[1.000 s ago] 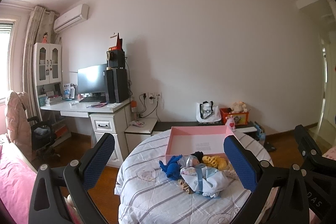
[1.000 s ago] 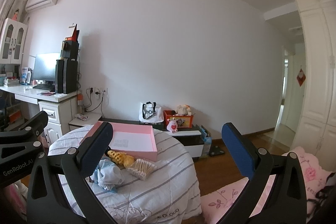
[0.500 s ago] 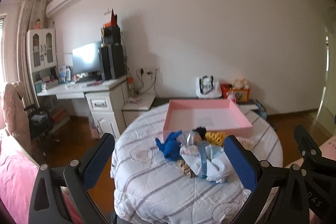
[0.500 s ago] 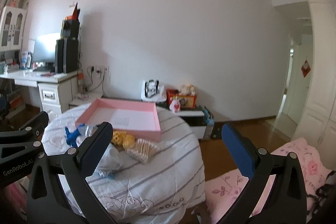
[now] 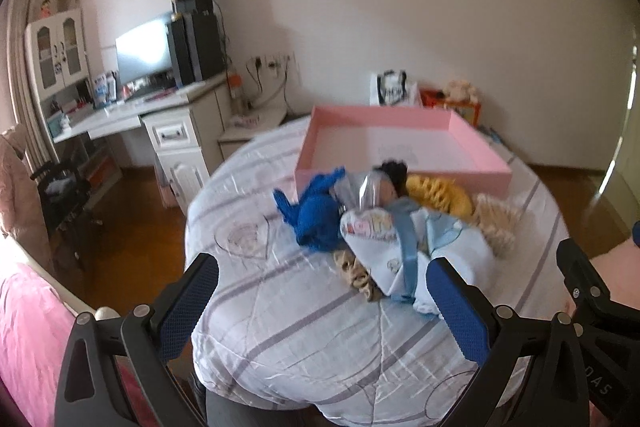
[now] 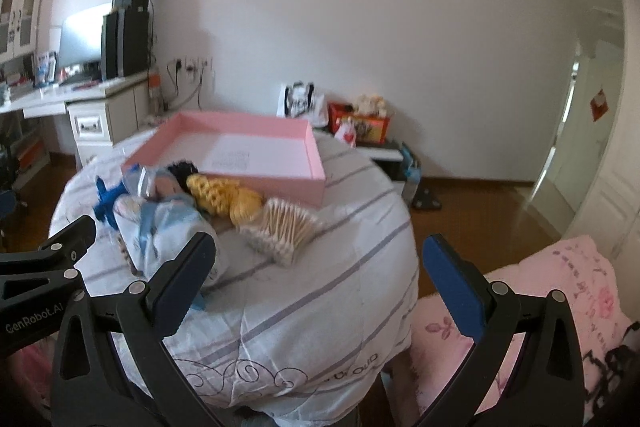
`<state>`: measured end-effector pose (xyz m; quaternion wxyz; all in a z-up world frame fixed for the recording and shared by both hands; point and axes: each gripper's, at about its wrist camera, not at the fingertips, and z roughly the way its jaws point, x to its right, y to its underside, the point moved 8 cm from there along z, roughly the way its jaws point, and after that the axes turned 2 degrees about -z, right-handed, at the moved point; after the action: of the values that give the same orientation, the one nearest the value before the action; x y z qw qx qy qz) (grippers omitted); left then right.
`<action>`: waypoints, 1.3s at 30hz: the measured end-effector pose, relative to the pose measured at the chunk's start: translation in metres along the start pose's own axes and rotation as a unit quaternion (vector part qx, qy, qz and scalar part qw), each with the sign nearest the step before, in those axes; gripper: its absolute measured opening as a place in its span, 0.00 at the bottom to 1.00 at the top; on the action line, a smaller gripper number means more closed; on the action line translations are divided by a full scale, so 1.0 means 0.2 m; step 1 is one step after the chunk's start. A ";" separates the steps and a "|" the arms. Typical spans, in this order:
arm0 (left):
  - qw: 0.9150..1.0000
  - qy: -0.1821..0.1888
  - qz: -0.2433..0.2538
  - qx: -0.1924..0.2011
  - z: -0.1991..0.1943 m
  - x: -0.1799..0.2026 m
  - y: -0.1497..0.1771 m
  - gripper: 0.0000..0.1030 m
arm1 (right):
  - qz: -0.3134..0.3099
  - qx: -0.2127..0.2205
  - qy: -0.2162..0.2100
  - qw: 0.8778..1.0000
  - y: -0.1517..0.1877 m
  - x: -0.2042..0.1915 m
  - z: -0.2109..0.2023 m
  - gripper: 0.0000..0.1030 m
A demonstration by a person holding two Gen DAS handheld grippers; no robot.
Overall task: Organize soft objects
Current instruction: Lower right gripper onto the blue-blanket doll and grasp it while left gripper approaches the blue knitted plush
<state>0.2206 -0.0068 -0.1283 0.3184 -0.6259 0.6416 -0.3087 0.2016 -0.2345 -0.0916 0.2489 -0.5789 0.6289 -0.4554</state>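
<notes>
Pale blue cloth bundle (image 5: 424, 247) lies at my left gripper's (image 5: 320, 301) one o'clock, long axis running toward the pink tray (image 5: 404, 169) beyond; both grippers empty, jaws spread, right gripper (image 6: 320, 281) further off.

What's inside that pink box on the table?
The pink box looks nearly empty: only a pale sheet with faint print lies on its floor. The near wall hides the front strip inside.
</notes>
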 end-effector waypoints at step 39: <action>0.994 -0.013 -0.077 -0.072 0.38 -0.49 0.03 1.00 | -0.066 -0.095 -0.098 0.988 0.02 -0.60 0.32 1.00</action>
<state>0.2787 0.0925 -0.1759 0.2561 -0.6986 0.6080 -0.2771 0.2780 -0.1391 -0.1507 0.2226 -0.6823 0.6020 -0.3502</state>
